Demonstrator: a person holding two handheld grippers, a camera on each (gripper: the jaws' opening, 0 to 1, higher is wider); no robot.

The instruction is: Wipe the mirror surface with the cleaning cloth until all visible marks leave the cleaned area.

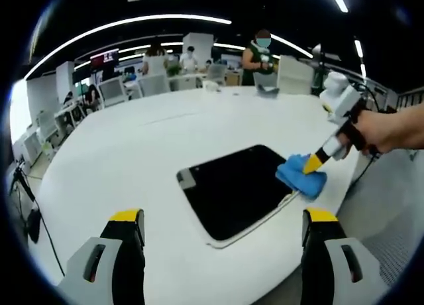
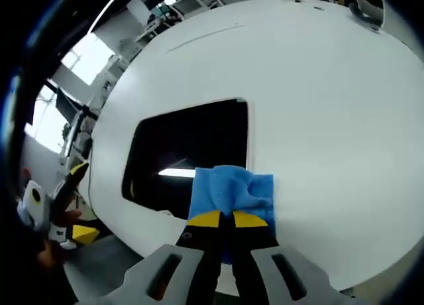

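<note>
In my right gripper view, my right gripper (image 2: 226,219) rises from six o'clock with its yellow-tipped jaws pinched together on the blue cleaning cloth (image 2: 232,189), which lies bunched just above the tips at the centre of the picture. The cloth rests on the near corner of the mirror (image 2: 189,149), a dark rounded rectangle lying flat on the white table (image 2: 318,106) and reaching from the centre toward nine o'clock; a bright streak of reflected light shows on the glass just left of the cloth. At about eight o'clock my left gripper (image 2: 73,205) shows off the table's edge, with a hand behind it. In my left gripper view, my left gripper (image 1: 223,219) stands with its jaws wide apart at six o'clock, holding nothing, above the bare table in front of the mirror. From there the mirror sits at the centre, the cloth on its corner toward three o'clock, with the right gripper pressing into it from the two o'clock side, held by my hand (image 1: 387,129). Several people (image 1: 262,53) stand among desks at twelve o'clock.
</note>
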